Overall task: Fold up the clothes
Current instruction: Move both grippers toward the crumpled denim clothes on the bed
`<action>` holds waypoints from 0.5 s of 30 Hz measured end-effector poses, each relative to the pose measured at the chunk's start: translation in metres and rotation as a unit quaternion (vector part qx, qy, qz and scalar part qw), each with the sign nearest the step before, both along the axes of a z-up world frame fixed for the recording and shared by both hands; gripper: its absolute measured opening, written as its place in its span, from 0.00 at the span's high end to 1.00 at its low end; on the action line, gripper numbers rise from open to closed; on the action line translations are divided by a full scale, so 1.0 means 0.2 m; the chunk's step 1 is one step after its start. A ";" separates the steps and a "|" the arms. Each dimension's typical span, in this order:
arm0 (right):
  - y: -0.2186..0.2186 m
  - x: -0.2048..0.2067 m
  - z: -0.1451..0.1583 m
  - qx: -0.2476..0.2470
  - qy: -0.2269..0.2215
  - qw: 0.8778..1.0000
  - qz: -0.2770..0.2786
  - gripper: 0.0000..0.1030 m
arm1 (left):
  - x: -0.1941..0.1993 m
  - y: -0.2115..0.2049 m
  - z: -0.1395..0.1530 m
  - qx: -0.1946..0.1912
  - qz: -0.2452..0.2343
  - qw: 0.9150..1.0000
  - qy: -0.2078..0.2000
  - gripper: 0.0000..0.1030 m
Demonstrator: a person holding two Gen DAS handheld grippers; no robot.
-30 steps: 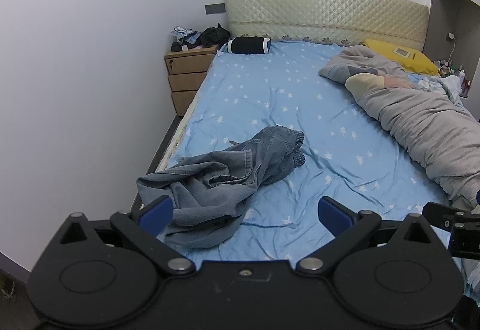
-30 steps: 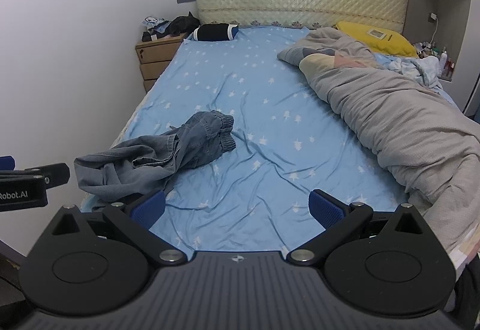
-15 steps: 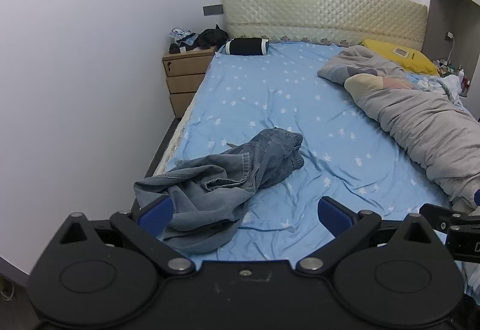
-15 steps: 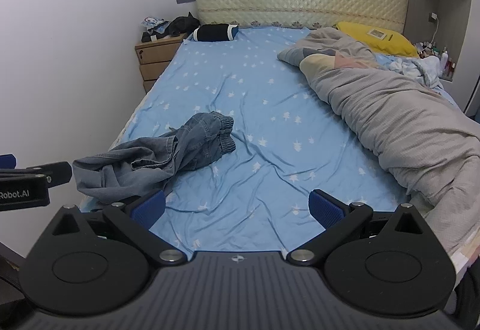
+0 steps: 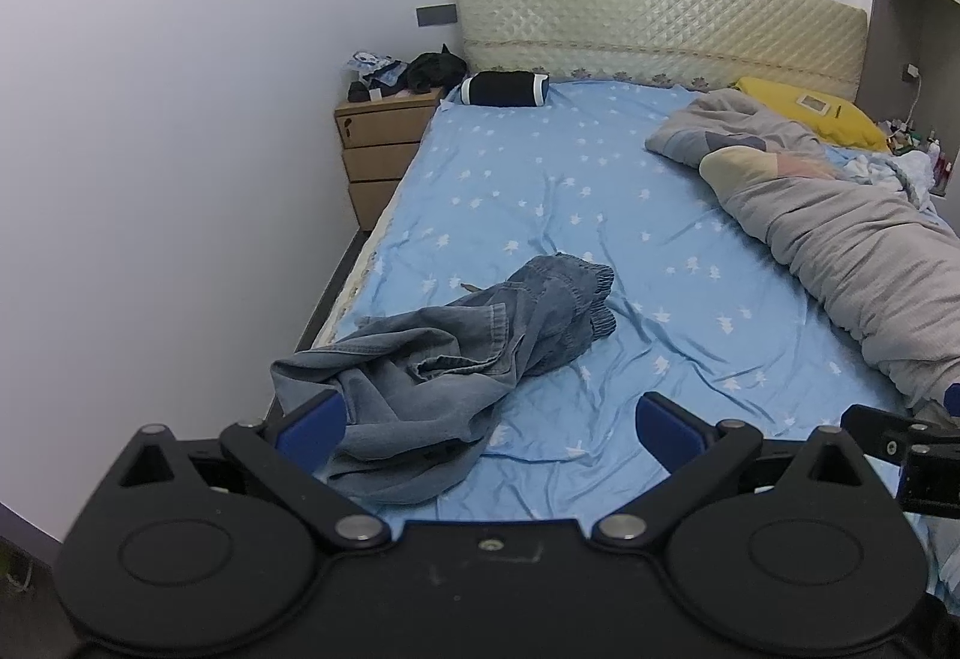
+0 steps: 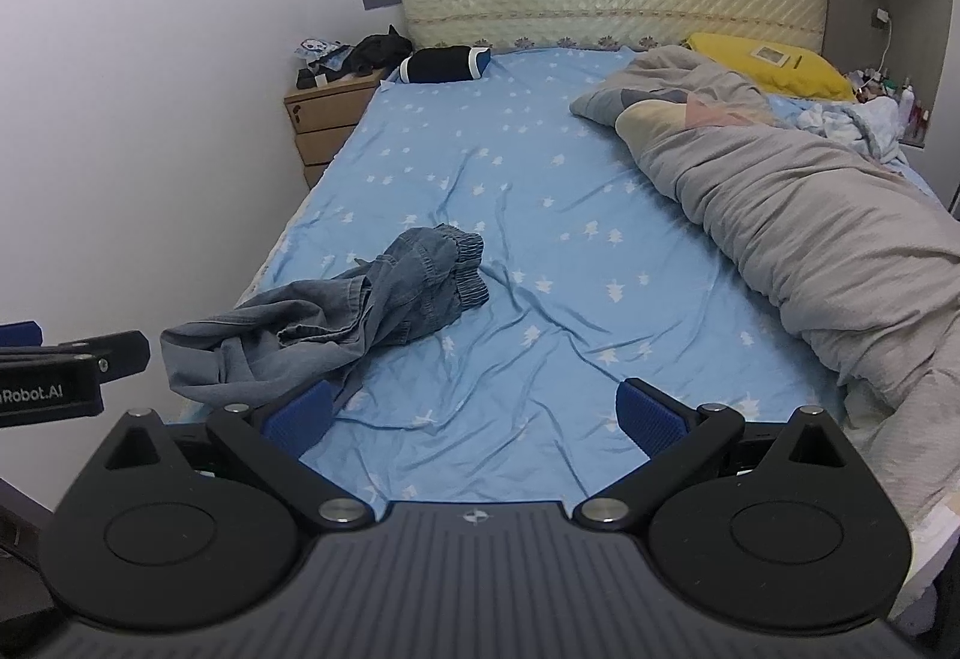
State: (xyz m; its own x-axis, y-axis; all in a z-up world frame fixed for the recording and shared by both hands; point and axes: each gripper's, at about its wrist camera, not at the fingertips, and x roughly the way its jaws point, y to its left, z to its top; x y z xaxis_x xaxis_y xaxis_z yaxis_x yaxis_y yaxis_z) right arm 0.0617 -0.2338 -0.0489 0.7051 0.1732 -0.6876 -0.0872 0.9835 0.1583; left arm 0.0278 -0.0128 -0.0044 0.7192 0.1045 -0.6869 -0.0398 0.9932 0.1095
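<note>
- A crumpled pair of denim trousers (image 5: 456, 359) is seen lying on the blue star-print sheet of the bed (image 5: 600, 215), near its left edge and close to the foot.
- The trousers are bunched into a heap, with the elastic cuffs (image 6: 465, 263) pointing toward the headboard; no fold is visible, so the task is judged to be at its very start.
- The left gripper (image 5: 489, 419) is held spread wide and empty, above the near end of the garment.
- The right gripper (image 6: 474, 410) is likewise held spread wide and empty, over bare sheet just right of the garment.
- Nothing is grasped yet; the trousers are still to be picked up, spread flat, smoothed and folded.
- A grey duvet (image 6: 810, 239) is heaped along the right side, well apart from the trousers.
</note>
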 end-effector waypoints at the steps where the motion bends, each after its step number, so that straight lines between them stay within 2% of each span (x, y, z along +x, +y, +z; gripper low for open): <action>1: 0.00 0.00 0.00 0.000 0.000 1.000 0.000 0.01 | 0.00 0.00 0.00 0.001 0.002 1.000 0.000 0.00; 15: -0.10 0.05 -0.05 0.013 0.007 1.000 0.011 0.05 | 0.03 -0.05 -0.01 0.010 0.031 0.999 0.018 0.00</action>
State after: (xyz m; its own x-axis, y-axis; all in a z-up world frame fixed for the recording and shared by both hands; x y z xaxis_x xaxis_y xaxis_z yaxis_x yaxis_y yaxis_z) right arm 0.0721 -0.2532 -0.0584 0.6907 0.2069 -0.6929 -0.1069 0.9769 0.1851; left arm 0.0330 -0.0236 -0.0065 0.6861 0.1616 -0.7093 -0.0961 0.9866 0.1318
